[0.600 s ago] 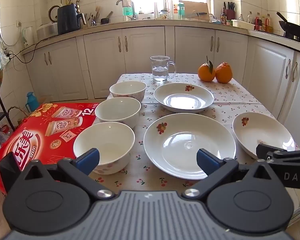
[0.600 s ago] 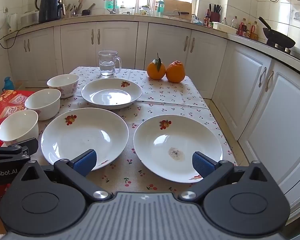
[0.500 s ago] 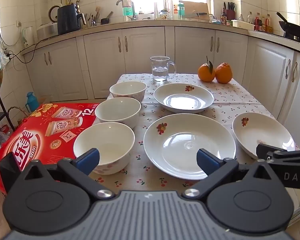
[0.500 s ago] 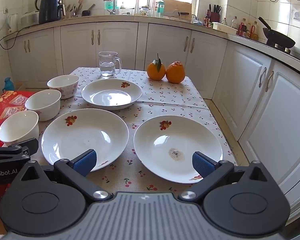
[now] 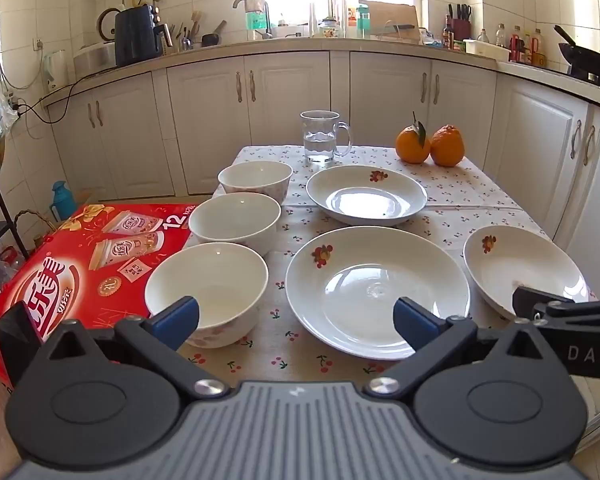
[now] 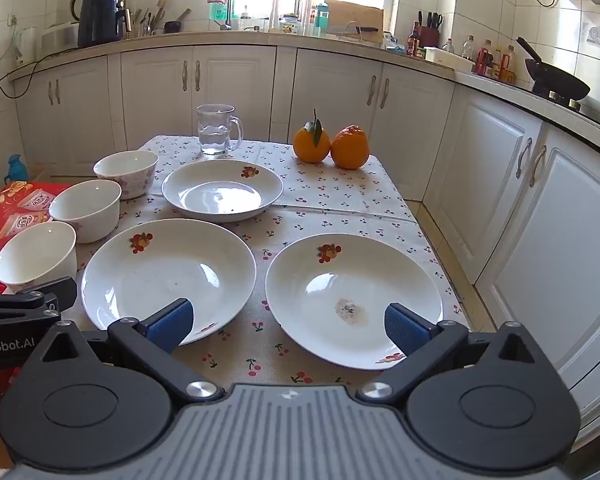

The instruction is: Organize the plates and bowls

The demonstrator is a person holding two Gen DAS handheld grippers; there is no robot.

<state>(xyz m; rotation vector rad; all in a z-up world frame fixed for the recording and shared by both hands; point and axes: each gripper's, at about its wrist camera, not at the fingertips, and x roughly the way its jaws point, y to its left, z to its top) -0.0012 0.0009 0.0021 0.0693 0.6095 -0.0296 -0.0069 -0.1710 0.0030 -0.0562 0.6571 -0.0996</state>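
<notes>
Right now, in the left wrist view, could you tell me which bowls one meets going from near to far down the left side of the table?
Nearest bowl → middle bowl → farthest bowl.

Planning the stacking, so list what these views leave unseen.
- Near table edge: both views, hidden behind each gripper's own body.
- Near bowl, front rim: left view, behind a blue pad.
- Right plate, near side: left view, behind the right gripper's finger.
- Red box: right view, cut off by the left edge.
</notes>
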